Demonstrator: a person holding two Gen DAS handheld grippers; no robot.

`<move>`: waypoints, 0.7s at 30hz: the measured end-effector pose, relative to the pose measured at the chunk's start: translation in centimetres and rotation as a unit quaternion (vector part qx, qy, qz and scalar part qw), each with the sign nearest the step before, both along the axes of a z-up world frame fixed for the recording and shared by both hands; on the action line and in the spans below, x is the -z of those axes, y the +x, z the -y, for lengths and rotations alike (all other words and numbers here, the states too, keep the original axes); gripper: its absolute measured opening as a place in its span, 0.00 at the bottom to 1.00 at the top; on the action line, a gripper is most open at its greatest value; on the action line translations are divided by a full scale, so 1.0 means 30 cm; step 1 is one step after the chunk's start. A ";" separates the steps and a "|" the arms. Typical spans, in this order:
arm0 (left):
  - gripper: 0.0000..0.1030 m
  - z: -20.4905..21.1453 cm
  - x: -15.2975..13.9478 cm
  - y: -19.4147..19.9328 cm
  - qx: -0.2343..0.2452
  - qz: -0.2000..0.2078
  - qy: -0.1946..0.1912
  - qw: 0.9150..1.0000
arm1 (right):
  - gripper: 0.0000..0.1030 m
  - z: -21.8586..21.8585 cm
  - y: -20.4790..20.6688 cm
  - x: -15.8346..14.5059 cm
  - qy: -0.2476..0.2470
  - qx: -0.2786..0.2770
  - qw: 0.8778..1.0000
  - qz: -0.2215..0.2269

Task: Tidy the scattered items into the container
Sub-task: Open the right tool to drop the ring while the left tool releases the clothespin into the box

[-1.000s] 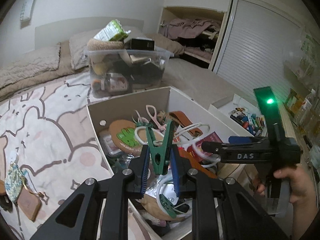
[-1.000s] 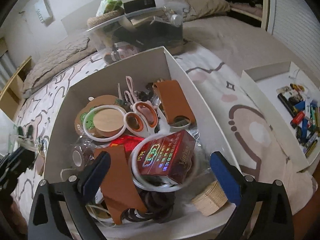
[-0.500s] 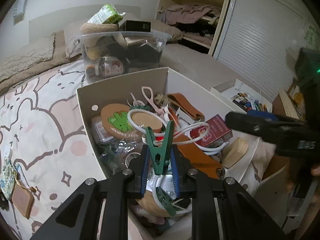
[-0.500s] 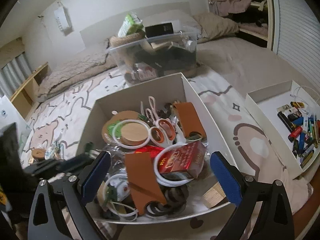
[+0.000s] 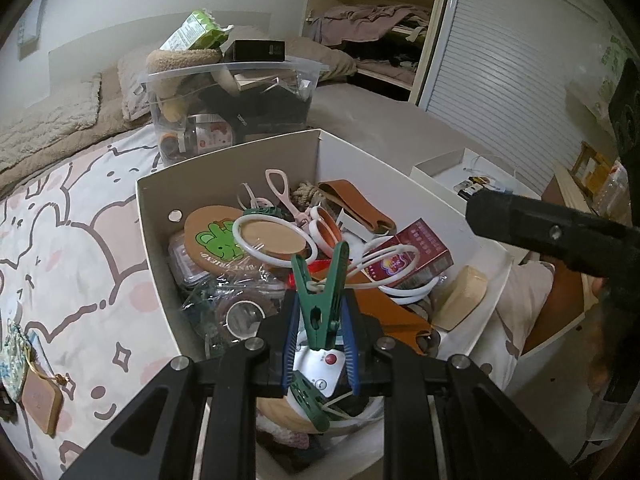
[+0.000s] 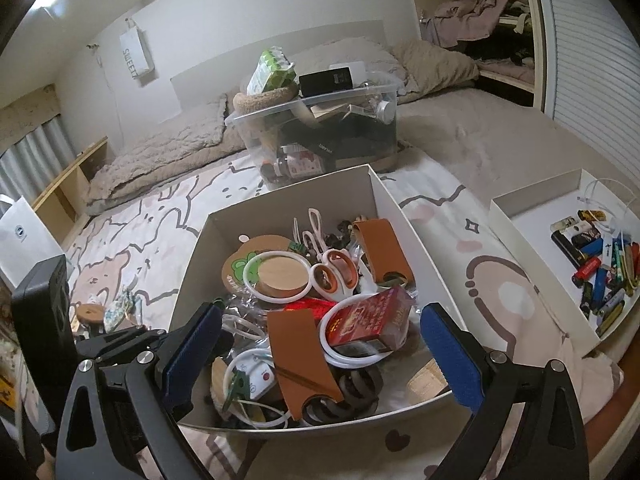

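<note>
A white box [image 5: 224,164] on the bed holds several items: scissors, a red carton [image 5: 416,252], brown leather straps, white rings. My left gripper [image 5: 320,340] is shut on a green clothespin [image 5: 322,300] and holds it over the near end of the box. A second green clip [image 5: 308,400] lies in the box below it. My right gripper [image 6: 320,356] is open and empty, above the near edge of the same box [image 6: 288,204]. The left gripper shows at the lower left of the right wrist view [image 6: 132,344].
A clear tub [image 5: 232,92] full of things stands behind the box. A flat white tray of lighters [image 6: 592,264] lies to the right. A small pouch and a brown tag [image 5: 40,400] lie on the patterned bedspread to the left.
My left gripper has moved forward over the box with the clothespin still in it. My right gripper has drawn back and risen, staying open.
</note>
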State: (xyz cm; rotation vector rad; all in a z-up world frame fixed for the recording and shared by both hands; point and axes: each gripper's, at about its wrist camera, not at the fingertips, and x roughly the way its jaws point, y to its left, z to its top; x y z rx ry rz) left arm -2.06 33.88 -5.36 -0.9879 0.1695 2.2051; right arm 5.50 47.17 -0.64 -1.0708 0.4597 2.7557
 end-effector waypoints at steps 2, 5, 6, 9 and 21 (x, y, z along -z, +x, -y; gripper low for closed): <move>0.20 -0.002 0.002 0.000 -0.001 0.000 -0.001 1.000 | 0.97 -0.002 0.006 0.000 0.001 0.002 1.000 -0.001; 0.20 -0.002 0.003 0.002 0.000 0.000 -0.002 1.000 | 0.97 -0.009 0.010 0.002 -0.004 0.005 1.000 -0.003; 0.20 -0.002 0.004 0.003 0.000 0.000 -0.003 1.000 | 0.97 -0.011 0.011 0.002 -0.005 0.005 1.000 -0.004; 0.20 0.000 0.006 0.004 0.000 0.002 -0.002 1.000 | 0.97 -0.014 0.014 0.005 -0.007 0.006 1.000 -0.004; 0.57 0.013 0.001 0.020 -0.007 -0.001 0.005 1.000 | 0.97 -0.029 0.041 0.006 -0.014 0.014 1.000 -0.011</move>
